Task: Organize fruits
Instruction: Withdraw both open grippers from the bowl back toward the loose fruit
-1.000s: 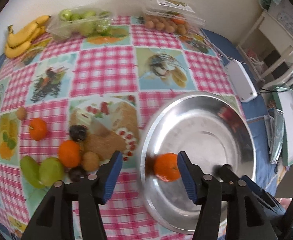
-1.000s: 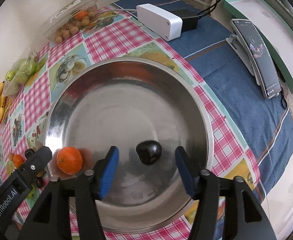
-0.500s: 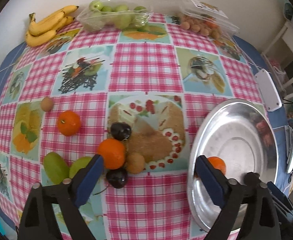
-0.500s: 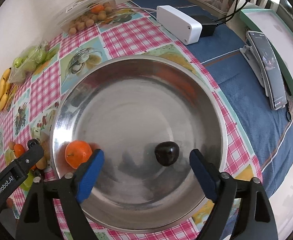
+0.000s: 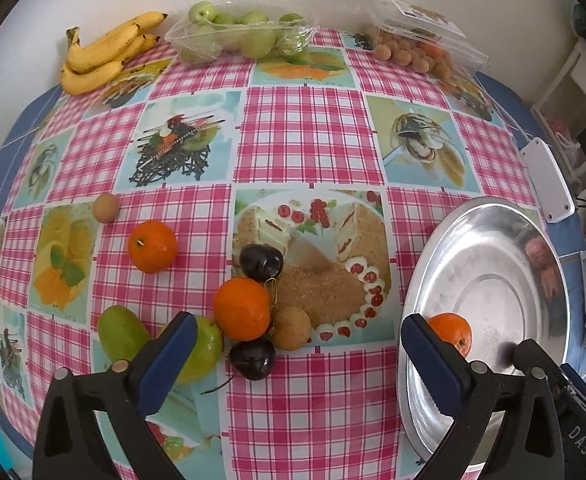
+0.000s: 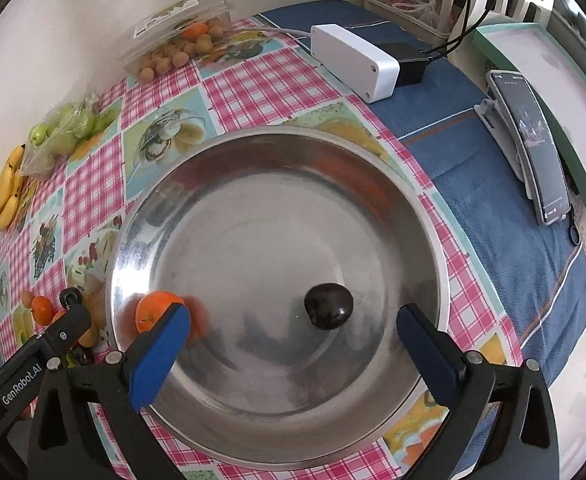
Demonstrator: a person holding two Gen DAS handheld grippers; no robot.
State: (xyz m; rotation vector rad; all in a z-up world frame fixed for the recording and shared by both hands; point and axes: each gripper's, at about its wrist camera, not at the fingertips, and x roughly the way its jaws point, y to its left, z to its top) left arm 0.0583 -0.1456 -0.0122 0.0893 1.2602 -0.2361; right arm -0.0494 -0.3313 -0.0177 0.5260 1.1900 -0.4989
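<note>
Fruit all over the checked cloth: bananas far left at the back, loose pile of oranges, dark plums and green ones just ahead of the left gripper. Jaws on that one opening wide, nothing between them. Over on the right, steel bowl with one orange by the right gripper's left pad and a plum between the opening jaws, untouched.

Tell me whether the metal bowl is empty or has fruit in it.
Not empty. The metal bowl holds a tangerine near its left wall and one dark cherry on its floor; the rest is bare metal.
</note>
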